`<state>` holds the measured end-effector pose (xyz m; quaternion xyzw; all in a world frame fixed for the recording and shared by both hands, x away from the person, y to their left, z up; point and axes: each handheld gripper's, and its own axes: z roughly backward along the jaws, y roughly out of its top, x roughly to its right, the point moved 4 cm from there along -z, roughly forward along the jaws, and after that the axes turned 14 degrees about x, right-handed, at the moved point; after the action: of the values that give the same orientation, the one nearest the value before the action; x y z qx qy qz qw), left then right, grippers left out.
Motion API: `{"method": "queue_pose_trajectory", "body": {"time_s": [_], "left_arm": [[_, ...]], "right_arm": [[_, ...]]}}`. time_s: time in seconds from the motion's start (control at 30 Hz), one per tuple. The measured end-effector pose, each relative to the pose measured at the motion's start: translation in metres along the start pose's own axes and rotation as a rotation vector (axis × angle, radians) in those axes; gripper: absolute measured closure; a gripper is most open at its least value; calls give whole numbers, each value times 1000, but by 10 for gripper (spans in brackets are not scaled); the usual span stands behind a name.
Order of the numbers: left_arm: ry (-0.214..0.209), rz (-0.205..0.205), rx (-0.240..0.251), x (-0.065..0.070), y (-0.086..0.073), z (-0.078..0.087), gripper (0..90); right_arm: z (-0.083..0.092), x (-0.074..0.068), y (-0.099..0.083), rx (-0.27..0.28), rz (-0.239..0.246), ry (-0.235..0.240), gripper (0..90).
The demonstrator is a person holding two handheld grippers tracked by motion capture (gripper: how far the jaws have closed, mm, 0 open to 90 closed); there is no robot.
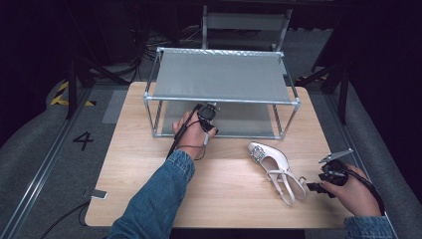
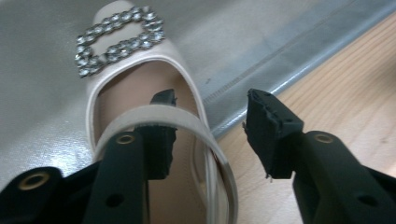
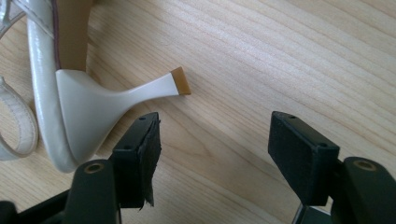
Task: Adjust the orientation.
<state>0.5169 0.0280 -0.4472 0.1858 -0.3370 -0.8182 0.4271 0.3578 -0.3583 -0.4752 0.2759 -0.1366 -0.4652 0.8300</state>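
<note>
While counted: two white shoes (image 1: 276, 169) (image 2: 140, 93) (one shelved).

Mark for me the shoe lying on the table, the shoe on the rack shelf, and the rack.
table shoe (image 1: 271, 160), high view, insole
rack shoe (image 2: 140, 88), left gripper view, insole
rack (image 1: 221, 77), high view, top shelf

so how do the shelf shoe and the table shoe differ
The shelf shoe stands sole-down on the rack; the table shoe lies on its side. The open left claw straddles the shelf shoe's side; the open right claw sits clear of the table shoe. Both are pale, with jewelled buckles.
</note>
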Motion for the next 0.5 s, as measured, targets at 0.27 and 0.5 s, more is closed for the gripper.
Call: {"method": "queue_pose_trajectory", "body": {"time_s": [0.27, 0.5], "left_arm": [[-10, -85, 39, 2, 1, 17, 479], [-43, -42, 75, 9, -1, 33, 461]], "right_arm": [[-2, -1, 1, 1, 8, 1, 348], [-4, -3, 3, -5, 5, 6, 347]]}}
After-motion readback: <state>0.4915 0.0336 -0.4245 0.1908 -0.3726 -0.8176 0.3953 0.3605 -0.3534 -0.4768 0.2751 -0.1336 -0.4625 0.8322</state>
